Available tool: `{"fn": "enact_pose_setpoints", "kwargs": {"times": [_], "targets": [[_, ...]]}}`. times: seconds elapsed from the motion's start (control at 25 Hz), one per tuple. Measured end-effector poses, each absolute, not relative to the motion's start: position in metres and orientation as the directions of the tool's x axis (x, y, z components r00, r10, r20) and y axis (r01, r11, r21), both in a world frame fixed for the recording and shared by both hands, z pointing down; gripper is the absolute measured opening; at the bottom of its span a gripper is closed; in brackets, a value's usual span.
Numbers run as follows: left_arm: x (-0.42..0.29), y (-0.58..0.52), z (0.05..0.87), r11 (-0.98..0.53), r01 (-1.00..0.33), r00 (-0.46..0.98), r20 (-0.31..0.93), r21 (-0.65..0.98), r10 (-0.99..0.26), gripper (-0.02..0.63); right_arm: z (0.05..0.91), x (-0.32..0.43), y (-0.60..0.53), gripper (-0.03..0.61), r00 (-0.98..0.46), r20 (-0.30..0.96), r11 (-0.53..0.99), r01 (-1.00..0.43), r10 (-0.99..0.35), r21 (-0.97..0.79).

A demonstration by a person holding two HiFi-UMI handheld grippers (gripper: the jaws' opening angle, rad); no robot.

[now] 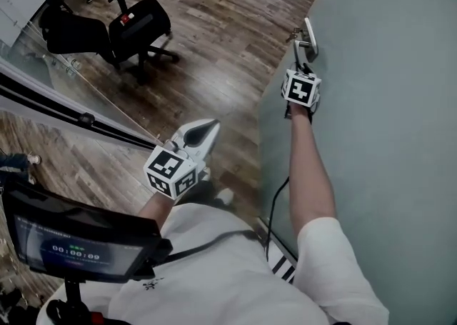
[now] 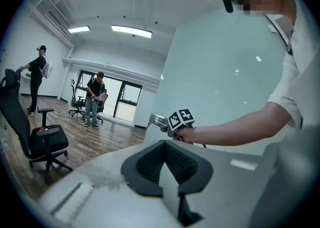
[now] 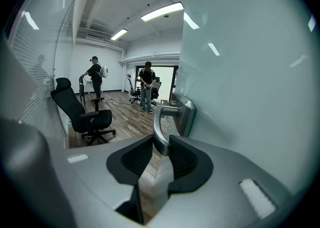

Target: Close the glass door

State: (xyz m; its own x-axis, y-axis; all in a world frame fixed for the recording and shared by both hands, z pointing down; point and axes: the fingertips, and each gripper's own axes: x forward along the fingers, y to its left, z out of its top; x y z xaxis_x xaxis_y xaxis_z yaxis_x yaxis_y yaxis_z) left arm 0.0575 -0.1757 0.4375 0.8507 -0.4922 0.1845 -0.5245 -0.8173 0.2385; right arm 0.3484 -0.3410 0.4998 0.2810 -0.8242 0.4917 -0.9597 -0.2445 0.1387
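Observation:
A frosted glass door (image 1: pixel 385 102) fills the right side of the head view. Its metal lever handle (image 1: pixel 308 36) sits on a plate at the door's edge. My right gripper (image 1: pixel 300 56) reaches up to it, arm stretched out. In the right gripper view the handle (image 3: pixel 161 131) runs down between the black pads, and the right gripper (image 3: pixel 161 148) is shut on it. My left gripper (image 1: pixel 211 126) hangs lower, over the wooden floor and left of the door, touching nothing. Its jaws (image 2: pixel 165 158) look shut and empty, pointing toward the door (image 2: pixel 225 71) and the right gripper's marker cube (image 2: pixel 181 119).
A black office chair (image 1: pixel 136 27) stands on the wood floor beyond the doorway. A glass partition with a black rail (image 1: pixel 64 113) runs along the left. Two people (image 3: pixel 146 91) stand far back in the room. A dark screen (image 1: pixel 71 241) hangs at my chest.

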Motion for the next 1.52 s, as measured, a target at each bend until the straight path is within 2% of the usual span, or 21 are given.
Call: {"fn": "enact_pose_setpoints", "kwargs": {"times": [0.28, 0.72, 1.52], "targets": [[0.019, -0.172, 0.432, -0.818, -0.529, 0.848, 0.163, 0.225, -0.504, 0.000, 0.496, 0.299, -0.352, 0.107, 0.202, 0.444, -0.153, -0.978, -0.873, 0.142], [-0.057, -0.161, 0.432, -0.839, -0.501, 0.864, 0.186, 0.211, -0.469, 0.000, 0.491, 0.223, -0.351, 0.109, 0.121, 0.438, -0.059, -0.986, -0.891, 0.153], [-0.169, -0.139, 0.440, -0.812, -0.548, 0.837, 0.147, 0.202, -0.528, 0.000, 0.506, 0.087, -0.321, 0.112, -0.037, 0.432, 0.122, -0.978, -0.901, 0.170]]}}
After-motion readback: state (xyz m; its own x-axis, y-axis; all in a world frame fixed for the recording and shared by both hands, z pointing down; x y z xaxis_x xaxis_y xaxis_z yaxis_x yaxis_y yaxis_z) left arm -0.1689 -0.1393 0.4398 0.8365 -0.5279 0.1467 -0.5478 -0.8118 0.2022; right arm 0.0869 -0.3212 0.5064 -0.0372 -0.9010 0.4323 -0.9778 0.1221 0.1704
